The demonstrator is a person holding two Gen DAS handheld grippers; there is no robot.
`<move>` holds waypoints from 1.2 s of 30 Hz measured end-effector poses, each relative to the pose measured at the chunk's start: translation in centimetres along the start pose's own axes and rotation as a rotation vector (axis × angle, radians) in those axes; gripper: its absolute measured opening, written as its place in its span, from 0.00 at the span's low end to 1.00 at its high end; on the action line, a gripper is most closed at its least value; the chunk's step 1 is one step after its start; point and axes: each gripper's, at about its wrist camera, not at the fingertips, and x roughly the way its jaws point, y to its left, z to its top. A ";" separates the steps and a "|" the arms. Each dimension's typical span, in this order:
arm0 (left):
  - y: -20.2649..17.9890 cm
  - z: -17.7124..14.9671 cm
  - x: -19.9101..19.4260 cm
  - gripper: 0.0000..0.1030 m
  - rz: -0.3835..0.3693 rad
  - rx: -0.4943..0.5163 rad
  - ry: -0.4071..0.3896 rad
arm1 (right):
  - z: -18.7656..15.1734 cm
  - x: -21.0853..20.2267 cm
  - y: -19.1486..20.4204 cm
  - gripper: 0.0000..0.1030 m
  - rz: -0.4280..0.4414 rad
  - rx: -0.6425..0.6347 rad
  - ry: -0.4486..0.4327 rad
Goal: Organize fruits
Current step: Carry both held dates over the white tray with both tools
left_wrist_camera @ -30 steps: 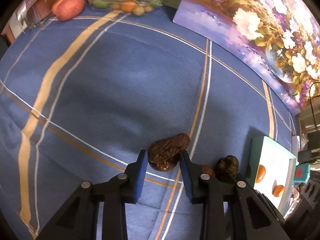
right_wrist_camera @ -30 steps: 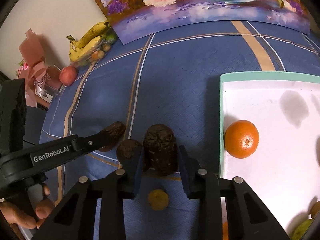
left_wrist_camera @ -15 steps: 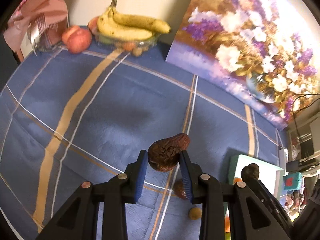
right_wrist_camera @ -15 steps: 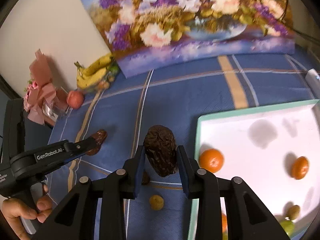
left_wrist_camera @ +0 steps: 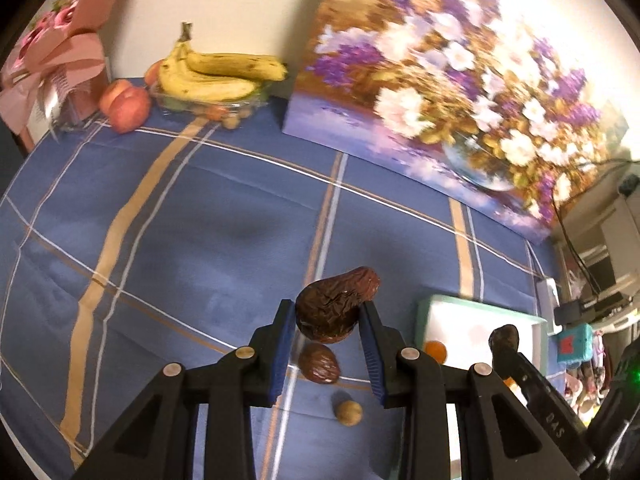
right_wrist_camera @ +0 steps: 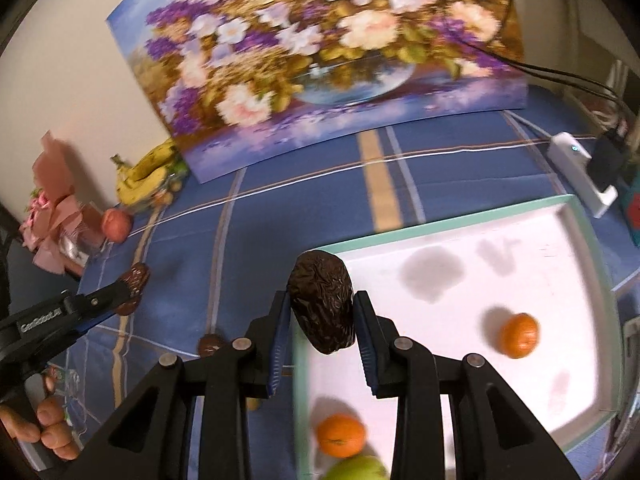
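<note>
The left gripper (left_wrist_camera: 326, 326) is clamped on a wrinkled dark brown dried fruit, a date (left_wrist_camera: 334, 306) by its look. The blue pads press its fat lower end from both sides, and its narrower end sticks out ahead of the fingertips, leaning toward the right jaw. Seen between the two jaws, nearer the gripper body, a second loose date (left_wrist_camera: 319, 363) lies on the blue plaid tablecloth (left_wrist_camera: 180, 240). Just beyond it, closer to the right jaw's base, sits a small round tan fruit (left_wrist_camera: 348, 412); what kind it is cannot be told.

The right gripper (right_wrist_camera: 321, 320) is likewise closed on its own date (right_wrist_camera: 323, 306), which stands nearly upright between the pads, its rounded top rising past the fingertips. The white tray (right_wrist_camera: 448, 232) with a mint-green rim spreads ahead of and outward from the right jaw; its near-left corner appears under the gripped date. On the tray, an orange mandarin (right_wrist_camera: 518, 335) lies well off to the right jaw's side, another mandarin (right_wrist_camera: 341, 434) shows between the jaw arms close to the body, and a green fruit (right_wrist_camera: 356, 470) sits at the frame's bottom edge. Out beyond the left jaw, the other gripper's date hangs over the cloth, and the loose date lies beside the left jaw arm.
</note>
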 end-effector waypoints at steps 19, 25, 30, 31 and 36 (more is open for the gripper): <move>-10.4 -3.7 2.0 0.34 -0.100 0.205 0.104 | 0.3 -3.8 -10.7 0.32 -0.267 0.157 -0.018; -12.9 -5.5 3.8 0.34 -0.079 0.280 0.154 | -0.1 -3.5 -11.9 0.33 -0.289 0.177 0.008; -14.0 -7.3 6.5 0.34 -0.048 0.321 0.223 | -0.6 -2.6 -12.7 0.33 -0.301 0.198 0.038; -14.1 -7.5 6.9 0.34 -0.044 0.324 0.233 | -0.7 -2.4 -12.8 0.33 -0.306 0.202 0.044; -14.2 -8.8 8.5 0.34 -0.013 0.340 0.273 | -1.4 -1.5 -14.0 0.33 -0.330 0.234 0.080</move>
